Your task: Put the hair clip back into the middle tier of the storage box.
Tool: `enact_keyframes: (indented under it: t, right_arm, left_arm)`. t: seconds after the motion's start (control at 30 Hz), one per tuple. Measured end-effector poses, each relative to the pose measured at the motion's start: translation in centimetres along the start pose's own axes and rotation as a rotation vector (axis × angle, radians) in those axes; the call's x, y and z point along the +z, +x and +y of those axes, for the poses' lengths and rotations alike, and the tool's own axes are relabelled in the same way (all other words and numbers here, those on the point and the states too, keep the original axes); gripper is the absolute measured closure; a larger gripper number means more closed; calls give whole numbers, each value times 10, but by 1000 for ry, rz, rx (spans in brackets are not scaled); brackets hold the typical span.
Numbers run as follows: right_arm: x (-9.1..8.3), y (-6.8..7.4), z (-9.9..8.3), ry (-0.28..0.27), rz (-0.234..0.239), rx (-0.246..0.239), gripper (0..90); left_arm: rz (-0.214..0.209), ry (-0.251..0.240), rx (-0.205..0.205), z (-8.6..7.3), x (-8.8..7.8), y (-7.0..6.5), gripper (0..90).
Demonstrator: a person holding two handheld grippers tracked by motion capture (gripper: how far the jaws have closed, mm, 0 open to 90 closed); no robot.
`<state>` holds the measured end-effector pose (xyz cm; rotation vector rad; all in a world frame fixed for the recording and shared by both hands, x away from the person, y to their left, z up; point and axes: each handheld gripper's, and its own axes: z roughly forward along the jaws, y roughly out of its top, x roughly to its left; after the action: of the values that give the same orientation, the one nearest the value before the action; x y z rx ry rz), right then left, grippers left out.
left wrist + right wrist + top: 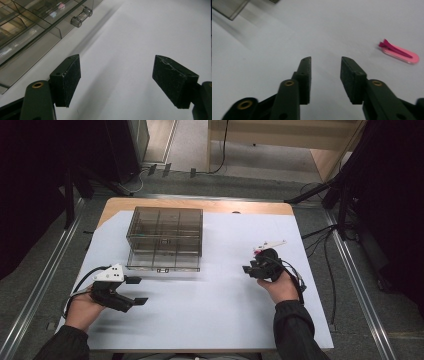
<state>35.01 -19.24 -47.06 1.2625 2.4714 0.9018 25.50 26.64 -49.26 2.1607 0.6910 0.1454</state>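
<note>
Hovering over the white worktop [215,300], the right gripper [325,72] has its fingers [350,77] narrowly parted around nothing, with the pink hair clip [399,51] lying off to their right. The left gripper [116,80] spreads its fingers wide and empty, the clear compartment box [30,30] ahead to their left.

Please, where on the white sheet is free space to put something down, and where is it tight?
The white sheet is bare between the left gripper and the right gripper, and in front of the clear compartment box. It is tighter beside the right gripper, where the pink hair clip lies.
</note>
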Motion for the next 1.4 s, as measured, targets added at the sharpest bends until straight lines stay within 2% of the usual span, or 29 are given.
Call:
enact_keyframes:
  t: [0.2, 0.27, 0.4, 0.6, 0.63, 0.73, 0.8, 0.87, 1.13, 1.23, 1.33, 1.4]
  right_arm:
    - [-1, -21, -5, 34, -30, 76, 765]
    - [1, -25, -6, 43, -33, 80, 789]
    - [3, -41, -7, 55, -67, 120, 900]
    - [8, -54, -4, 66, -104, 151, 900]
    - [10, -61, -3, 73, -119, 169, 900]
    - [13, -67, -2, 76, -127, 200, 900]
    - [16, -71, -1, 90, -154, 197, 900]
    - [17, -75, 0, 86, -158, 211, 900]
    - [23, -86, 5, 104, -188, 216, 900]
    - [26, -86, 7, 109, -189, 215, 900]
    - [31, -85, 10, 122, -196, 194, 900]
    - [32, -86, 12, 118, -197, 201, 900]
  left_arm:
    - [-4, 3, -3, 0, 1, 0, 237]
    - [-5, 4, -2, 0, 1, -1, 238]
    - [1, 4, -4, -1, 0, -2, 238]
    - [2, 6, -7, -3, -2, -3, 239]
    - [6, 4, -7, -4, -3, -4, 239]
    - [9, 3, -10, -6, -5, -5, 239]
    - [13, 4, -12, -7, -7, -5, 239]
    - [16, 4, -15, -9, -8, -5, 239]
    - [25, -1, -27, -13, -13, -7, 239]
    - [31, -2, -28, -15, -14, -7, 239]
    - [29, 3, -32, -16, -15, -8, 239]
    - [34, 4, -34, -17, -15, -8, 239]
